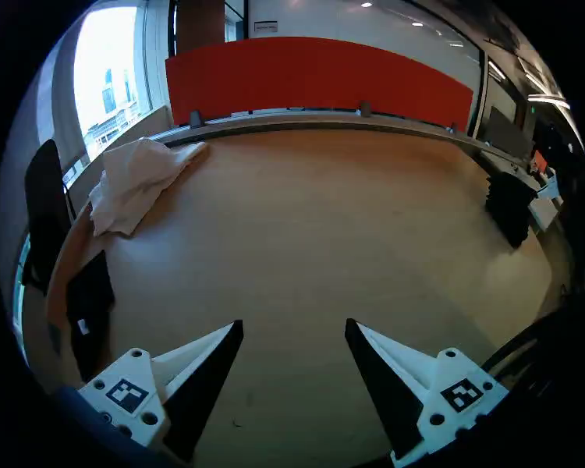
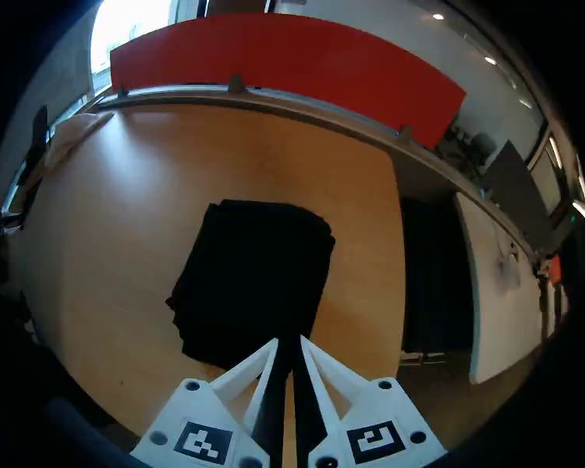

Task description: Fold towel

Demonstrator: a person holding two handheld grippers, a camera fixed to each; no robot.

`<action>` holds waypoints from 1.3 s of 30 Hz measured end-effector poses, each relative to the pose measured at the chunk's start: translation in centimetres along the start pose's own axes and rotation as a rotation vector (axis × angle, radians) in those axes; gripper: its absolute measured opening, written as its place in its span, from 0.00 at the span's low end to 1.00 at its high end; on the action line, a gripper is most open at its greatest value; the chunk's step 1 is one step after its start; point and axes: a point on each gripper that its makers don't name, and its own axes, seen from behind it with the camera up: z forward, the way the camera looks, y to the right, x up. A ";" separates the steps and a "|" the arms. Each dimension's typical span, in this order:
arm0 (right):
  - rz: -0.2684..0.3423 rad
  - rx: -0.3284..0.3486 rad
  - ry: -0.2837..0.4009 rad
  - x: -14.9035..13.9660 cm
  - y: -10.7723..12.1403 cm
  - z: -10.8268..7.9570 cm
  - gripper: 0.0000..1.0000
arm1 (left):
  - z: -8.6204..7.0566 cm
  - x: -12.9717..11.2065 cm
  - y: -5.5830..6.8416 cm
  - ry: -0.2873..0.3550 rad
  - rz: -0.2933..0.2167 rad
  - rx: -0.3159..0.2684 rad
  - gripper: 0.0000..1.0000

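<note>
While L jaws gape empty, R jaws sit closed at near edge of black towel (image 2: 253,273).

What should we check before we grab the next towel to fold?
1. Left gripper ready to grab: ok, its fingers are wide open.
2. White towel found: ok, it lies crumpled near the table's far edge.
3. Room to fold: ok, the table is bare in front of the left gripper.
4. Black towel finished: ok, it lies folded and flat on the table.
5. Right gripper ready to grab: not ok, its fingers are shut.
6. Right gripper let go of the black towel: cannot tell, its tips sit over the towel's near edge.
</note>
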 end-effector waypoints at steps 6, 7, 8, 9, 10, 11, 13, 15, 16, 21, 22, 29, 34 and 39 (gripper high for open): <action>0.024 0.001 -0.032 -1.5 0.0 0.9 0.04 | 0.0 -0.1 0.0 -0.004 0.004 0.003 0.97; 0.029 0.000 -0.036 -1.6 0.0 1.1 0.04 | 0.0 -0.1 0.0 -0.005 0.005 0.003 0.97; 0.033 0.000 -0.040 -1.8 0.0 1.2 0.04 | 0.0 -0.1 0.0 -0.005 0.006 0.004 0.97; 0.038 -0.001 -0.045 -2.0 0.1 1.4 0.04 | 0.0 -0.1 -0.1 -0.005 0.007 0.005 0.97; 0.043 -0.002 -0.049 -2.2 0.1 1.5 0.04 | 0.0 -0.1 -0.1 -0.004 0.007 0.005 0.97; 0.047 -0.003 -0.053 -2.4 0.2 1.6 0.04 | -0.1 -0.1 -0.1 -0.003 0.007 0.006 0.97; 0.057 -0.005 -0.059 -2.8 0.2 1.9 0.04 | -0.1 0.0 -0.2 -0.002 0.006 0.008 0.97; 0.067 -0.006 -0.064 -3.0 0.2 2.1 0.04 | -0.2 0.0 -0.2 -0.002 0.004 0.009 0.97; 0.071 -0.006 -0.065 -3.1 0.2 2.2 0.04 | -0.2 0.0 -0.2 -0.003 0.004 0.010 0.97; 0.078 -0.008 -0.080 -3.7 0.3 2.6 0.04 | -0.2 -0.1 -0.2 -0.006 0.008 0.013 0.97; 0.078 -0.010 -0.084 -3.9 0.3 2.6 0.04 | -0.2 -0.1 -0.2 -0.006 0.009 0.013 0.97; 0.090 -0.015 -0.098 -4.3 0.5 3.2 0.04 | -0.2 -0.2 0.0 -0.008 0.009 0.014 0.97; 0.100 -0.022 -0.107 -4.7 0.7 3.5 0.05 | -0.3 -0.1 -0.1 -0.007 0.013 0.017 0.97; 0.106 -0.027 -0.115 -5.0 0.9 3.7 0.04 | -0.3 -0.1 -0.2 -0.008 0.013 0.020 0.97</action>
